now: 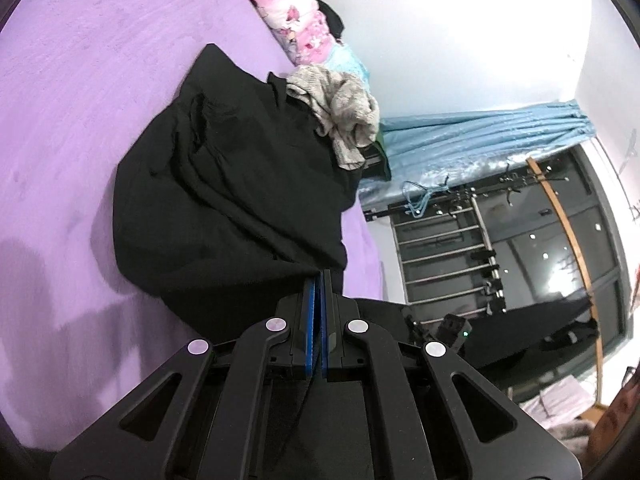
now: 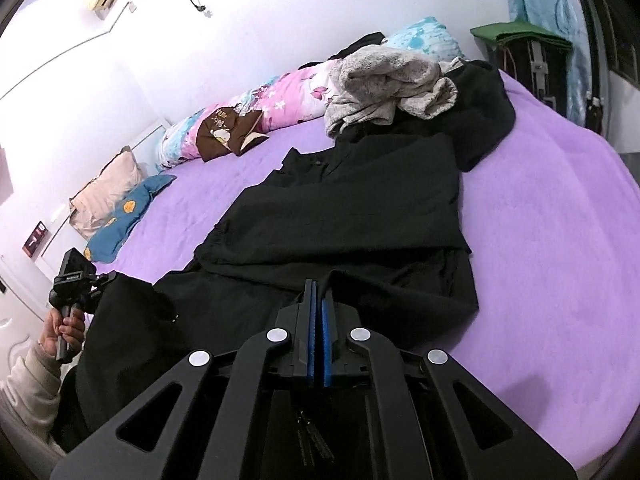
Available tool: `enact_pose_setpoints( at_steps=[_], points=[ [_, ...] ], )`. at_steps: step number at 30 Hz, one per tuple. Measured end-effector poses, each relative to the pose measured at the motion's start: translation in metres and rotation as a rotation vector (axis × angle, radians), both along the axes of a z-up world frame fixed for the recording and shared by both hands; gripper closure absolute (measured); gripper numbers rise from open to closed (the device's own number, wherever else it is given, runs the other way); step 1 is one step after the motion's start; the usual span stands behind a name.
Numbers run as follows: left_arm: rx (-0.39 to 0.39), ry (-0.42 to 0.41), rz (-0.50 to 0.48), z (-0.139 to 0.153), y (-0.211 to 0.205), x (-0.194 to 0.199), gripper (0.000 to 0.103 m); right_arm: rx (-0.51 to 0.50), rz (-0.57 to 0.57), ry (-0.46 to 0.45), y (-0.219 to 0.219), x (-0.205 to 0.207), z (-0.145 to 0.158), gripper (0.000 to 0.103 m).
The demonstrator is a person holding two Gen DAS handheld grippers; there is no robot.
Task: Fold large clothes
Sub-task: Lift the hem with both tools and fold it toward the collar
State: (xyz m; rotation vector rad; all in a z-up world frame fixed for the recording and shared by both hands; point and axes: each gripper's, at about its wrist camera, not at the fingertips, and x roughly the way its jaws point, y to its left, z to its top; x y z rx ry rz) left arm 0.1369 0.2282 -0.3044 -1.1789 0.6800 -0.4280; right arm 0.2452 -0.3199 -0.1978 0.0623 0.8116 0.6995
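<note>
Purple fleece bedspread (image 2: 540, 208) covers the wide bed on which the work lies, with white walls behind it and blue curtains (image 1: 480, 136) beside a dark window. Ahead of both tools spreads a large black garment (image 2: 352, 216), partly doubled over itself, its near hem raised toward the cameras.

In the left wrist view, the left gripper (image 1: 319, 280) has its blue-padded jaws pressed together on the near edge of the black garment, which drapes away from the tips and runs forward across the bed. Beyond the cloth's far end sits a crumpled grey sweater (image 1: 340, 108), and past that a pink floral quilt (image 1: 288, 12) along the wall.

In the right wrist view, the right gripper (image 2: 319, 288) is likewise clamped on the garment's hem, its jaws having just drawn fully together, with fabric caught between the pads. Off to its left, a hand (image 2: 64, 328) in a pale sleeve holds the other tool's handle. Farther left and ahead lie a blue cushion (image 2: 120, 220) and a beige pillow (image 2: 106, 192).
</note>
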Motion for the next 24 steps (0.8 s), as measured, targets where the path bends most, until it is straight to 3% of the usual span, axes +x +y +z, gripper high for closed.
enact_pose_setpoints(
  at_steps=[13, 24],
  points=[
    [0.004, -0.018, 0.023, 0.026, 0.028, 0.044, 0.102, 0.05, 0.029, -0.006, 0.019, 0.053, 0.03, 0.101],
    [0.028, -0.007, 0.052, 0.049, 0.051, 0.096, 0.102, 0.113, 0.01, 0.042, 0.014, 0.118, 0.05, 0.1]
  ],
)
